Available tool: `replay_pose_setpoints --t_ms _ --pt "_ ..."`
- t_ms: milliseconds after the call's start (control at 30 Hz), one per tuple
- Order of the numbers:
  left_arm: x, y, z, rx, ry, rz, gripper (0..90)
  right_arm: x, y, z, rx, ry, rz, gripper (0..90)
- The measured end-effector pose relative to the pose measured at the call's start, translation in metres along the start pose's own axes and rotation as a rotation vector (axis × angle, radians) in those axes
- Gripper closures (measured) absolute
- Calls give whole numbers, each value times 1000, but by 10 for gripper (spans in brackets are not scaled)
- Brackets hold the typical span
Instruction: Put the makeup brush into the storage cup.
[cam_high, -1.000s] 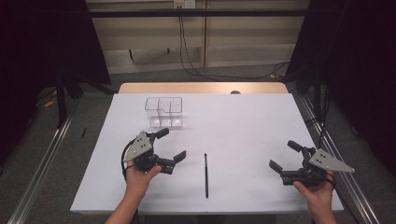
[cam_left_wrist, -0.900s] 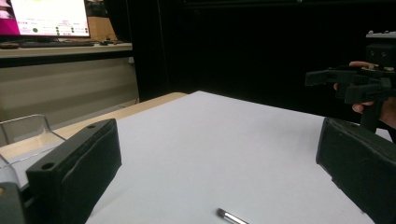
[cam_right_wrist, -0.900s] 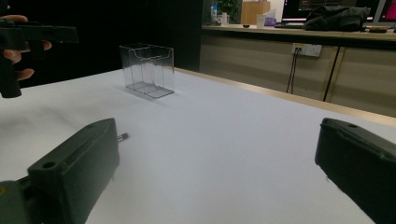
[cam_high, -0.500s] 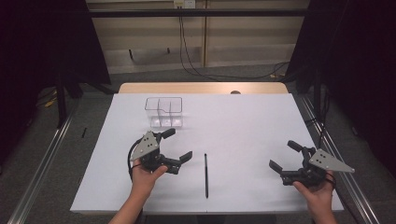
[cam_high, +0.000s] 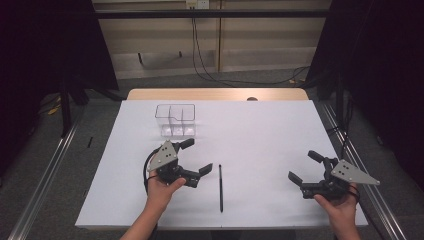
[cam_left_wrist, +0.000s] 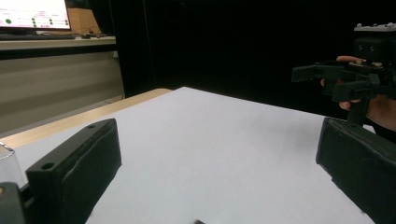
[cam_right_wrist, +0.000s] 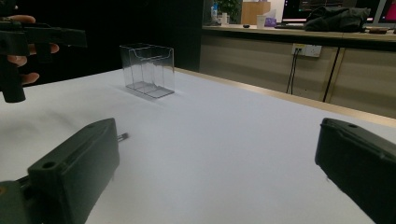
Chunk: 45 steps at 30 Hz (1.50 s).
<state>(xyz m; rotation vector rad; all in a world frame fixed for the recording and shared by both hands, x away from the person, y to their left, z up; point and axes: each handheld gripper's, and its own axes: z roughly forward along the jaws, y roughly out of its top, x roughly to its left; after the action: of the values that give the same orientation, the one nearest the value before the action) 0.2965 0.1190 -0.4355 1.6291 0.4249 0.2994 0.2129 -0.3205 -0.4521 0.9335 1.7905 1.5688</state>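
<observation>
Both my claws are wide open, left claw (cam_high: 196, 156) just beside the black pen (cam_high: 220, 187), right claw (cam_high: 303, 166) well apart on the desk (cam_high: 260, 130).

High view: fixed above the person's side, facing forward and down over the whole table (cam_high: 260, 125). Left gripper view: low over the table, facing across toward the right hand-held gripper (cam_left_wrist: 327, 79). Right gripper view: equally low, facing the clear compartment box (cam_right_wrist: 148, 70), shared with the high view.
</observation>
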Motion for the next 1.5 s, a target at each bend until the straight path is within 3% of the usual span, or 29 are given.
replay_pose_setpoints --t_ms 933,1333,1500 --pt "-8 -2 15 43 -21 -14 0 0 0 0 -1 -2 -1 0" --pt "-14 2 26 120 -34 -9 0 0 0 0 -1 -1 -2 0" --pt "-15 0 31 199 -21 -26 0 -1 0 -1 1 -3 -1 0"
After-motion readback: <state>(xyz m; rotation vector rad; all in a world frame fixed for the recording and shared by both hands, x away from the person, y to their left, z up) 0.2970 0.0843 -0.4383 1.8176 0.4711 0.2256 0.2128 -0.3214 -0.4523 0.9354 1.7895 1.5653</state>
